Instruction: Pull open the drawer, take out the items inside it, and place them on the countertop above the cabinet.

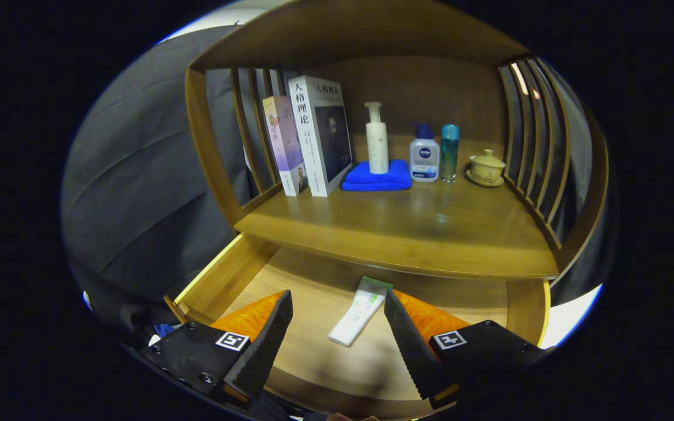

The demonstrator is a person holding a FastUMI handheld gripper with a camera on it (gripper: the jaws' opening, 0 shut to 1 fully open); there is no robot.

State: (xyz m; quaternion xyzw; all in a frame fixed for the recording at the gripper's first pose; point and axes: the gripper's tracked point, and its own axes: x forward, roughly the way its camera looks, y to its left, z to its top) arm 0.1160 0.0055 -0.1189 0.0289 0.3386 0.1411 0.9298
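Note:
The wooden drawer [220,280] stands pulled open under the countertop [407,234]. A white tube with a green end [359,311] lies flat on the drawer floor, slanted, its green end toward the cabinet. My gripper [337,304] hovers above the drawer, open, and the tube lies between and just below the two fingertips, touching neither. On the countertop stand two books [313,137], a white pump bottle [377,140] on a folded blue cloth [377,176], a white bottle with a blue cap [424,156], a teal bottle [449,151] and a lidded cup on a saucer [485,168].
Slatted wooden sides [533,146] and a top shelf [348,41] enclose the countertop. Its front half is bare wood. The drawer's left wall [214,286] and right wall [525,310] flank my fingers. Dark cloth [138,175] hangs left of the cabinet.

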